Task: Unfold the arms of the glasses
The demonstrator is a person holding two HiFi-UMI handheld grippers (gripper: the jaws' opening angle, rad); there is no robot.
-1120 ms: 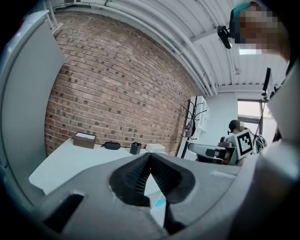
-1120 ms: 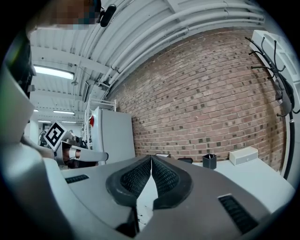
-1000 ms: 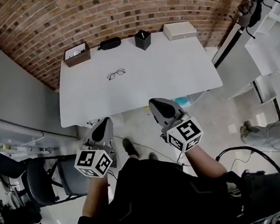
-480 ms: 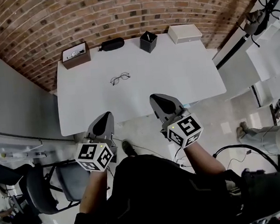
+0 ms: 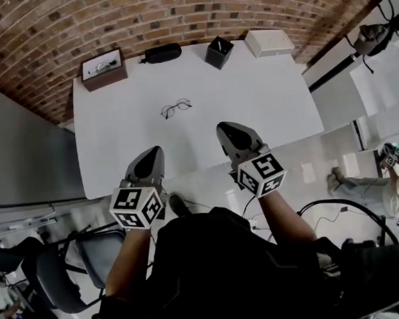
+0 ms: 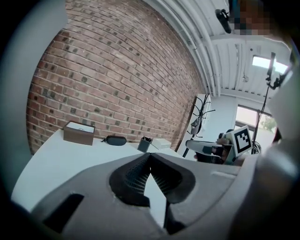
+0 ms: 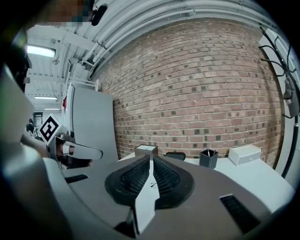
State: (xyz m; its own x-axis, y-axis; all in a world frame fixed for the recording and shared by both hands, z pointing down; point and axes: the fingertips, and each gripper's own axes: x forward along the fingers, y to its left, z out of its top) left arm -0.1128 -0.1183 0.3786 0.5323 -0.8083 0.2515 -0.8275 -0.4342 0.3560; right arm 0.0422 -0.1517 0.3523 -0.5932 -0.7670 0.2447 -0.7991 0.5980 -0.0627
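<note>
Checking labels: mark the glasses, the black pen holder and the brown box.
glasses [image 5: 175, 108]: head view, bridge between the lenses.
black pen holder [image 5: 219, 53]: head view, its front wall.
brown box [image 5: 106, 80]: head view, its brown front wall.

A white table [image 5: 264, 108] stands against a brick wall [image 5: 173, 12]. Four things sit in a row along the table's far edge. A brown box [image 5: 103, 68] is at the left end, then a black case [image 5: 162, 53], then a small black cup [image 5: 218, 52]. A white box [image 5: 269, 42] is at the right end. A dark chair [image 5: 59, 265] stands on the floor off the table's near left corner.
</note>
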